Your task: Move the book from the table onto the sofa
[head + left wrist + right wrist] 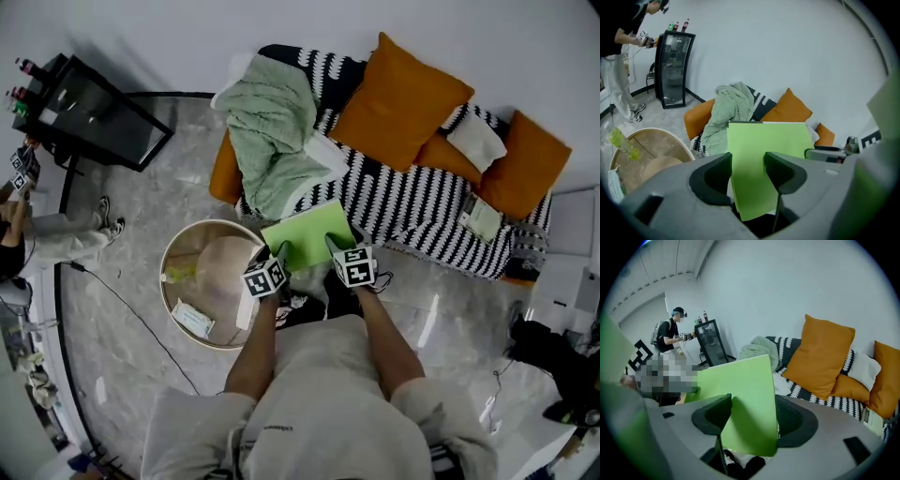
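Round table: stands at the left, just beside the sofa's front; the book is no longer on it.
Left gripper: clamped on the book's near-left corner. In the left gripper view the green cover fills the gap between both pads.
Green book: carried flat in the air at the sofa's front edge, between the table and the seat. It is pinched only along its near side, and its far edge points at the cushions.
Right gripper: closed on the book's near-right corner. In the right gripper view the cover sits tilted between the jaws.
Sofa: has a black-and-white striped cover. A mint blanket is heaped at its left end and orange cushions line the back. A bare stretch of seat lies just ahead of the book.
Risk, grip: the book looks thin and is held by one edge, so it may sag or slip out if either clamp eases first.
Risk, landing: let go too near the front edge, or on the blanket's slope, it could slide off to the floor.
Safer spot: probably the flat striped seat right of the blanket.
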Demonstrator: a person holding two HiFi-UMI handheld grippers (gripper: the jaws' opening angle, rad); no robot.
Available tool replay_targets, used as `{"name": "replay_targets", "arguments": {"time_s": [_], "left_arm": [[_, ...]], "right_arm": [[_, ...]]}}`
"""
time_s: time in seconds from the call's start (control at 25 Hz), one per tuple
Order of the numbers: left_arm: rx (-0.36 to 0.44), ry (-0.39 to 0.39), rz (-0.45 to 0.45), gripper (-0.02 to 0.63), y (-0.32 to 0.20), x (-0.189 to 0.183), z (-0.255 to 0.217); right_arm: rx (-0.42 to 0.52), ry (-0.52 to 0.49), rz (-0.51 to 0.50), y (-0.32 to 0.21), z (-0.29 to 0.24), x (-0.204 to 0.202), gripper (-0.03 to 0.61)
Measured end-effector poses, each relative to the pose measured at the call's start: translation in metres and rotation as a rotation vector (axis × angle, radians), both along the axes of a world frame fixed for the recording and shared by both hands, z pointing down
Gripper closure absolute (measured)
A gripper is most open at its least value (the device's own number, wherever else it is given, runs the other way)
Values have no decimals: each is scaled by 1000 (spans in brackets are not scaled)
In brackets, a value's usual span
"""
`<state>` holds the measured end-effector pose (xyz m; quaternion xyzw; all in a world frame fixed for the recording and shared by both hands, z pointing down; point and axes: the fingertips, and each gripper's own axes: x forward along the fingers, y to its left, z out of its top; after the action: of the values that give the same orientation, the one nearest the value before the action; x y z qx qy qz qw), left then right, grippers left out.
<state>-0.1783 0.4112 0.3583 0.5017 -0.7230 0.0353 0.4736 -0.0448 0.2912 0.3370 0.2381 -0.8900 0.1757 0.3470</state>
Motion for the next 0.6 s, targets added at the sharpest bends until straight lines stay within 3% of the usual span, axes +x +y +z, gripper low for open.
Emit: {"name": "replay_targets", "arguments": {"time_s": [0.32,0.6], "left_arm": [[-29,-34,102,396,-77,22,-13],[-56,-78,268,396,-142,50,-19]], "right_arm": [[0,-70,67,-64,-6,35,324],[-14,-76,125,-106,-2,78,325]]}}
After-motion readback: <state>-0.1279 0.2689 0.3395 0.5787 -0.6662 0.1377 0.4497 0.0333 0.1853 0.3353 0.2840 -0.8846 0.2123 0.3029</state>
